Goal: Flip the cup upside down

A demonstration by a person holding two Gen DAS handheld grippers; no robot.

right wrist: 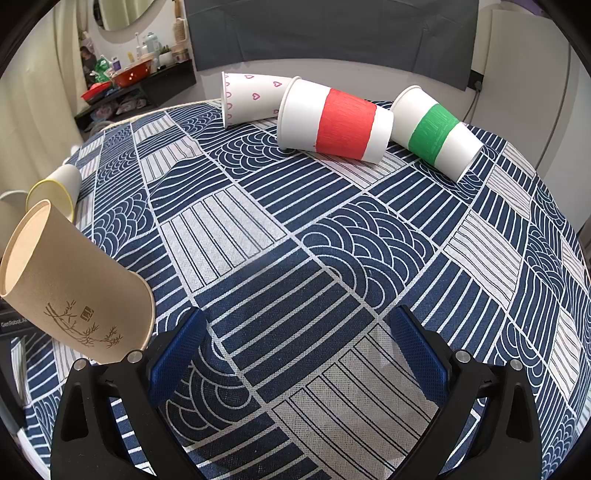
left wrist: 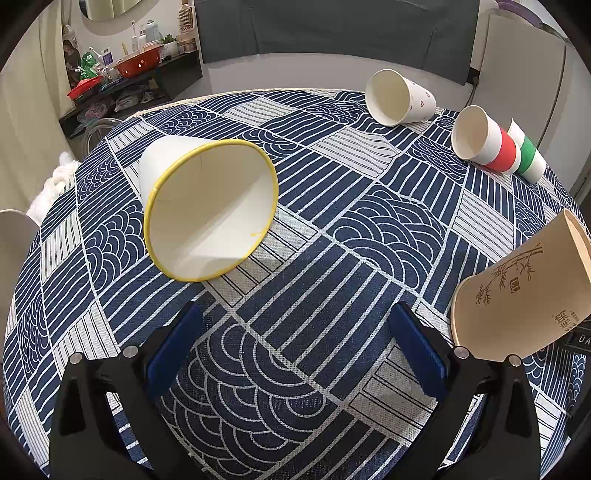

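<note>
Several paper cups are on a round table with a blue-and-white patterned cloth (left wrist: 295,229). A white cup with a yellow rim (left wrist: 207,206) lies on its side, mouth toward my left gripper (left wrist: 295,343), which is open and empty just short of it. A tan bamboo-print cup (left wrist: 524,291) stands upside down at the right, also in the right wrist view (right wrist: 77,291). My right gripper (right wrist: 299,347) is open and empty over bare cloth. A red-banded cup (right wrist: 334,120), a green-banded cup (right wrist: 436,133) and a heart-print cup (right wrist: 251,98) lie on their sides at the far edge.
A dark sofa (left wrist: 332,29) stands behind the table. A shelf with bowls and bottles (left wrist: 122,70) is at the back left. A white cabinet (left wrist: 524,74) is at the back right. The yellow-rimmed cup also shows in the right wrist view (right wrist: 55,190) at the left edge.
</note>
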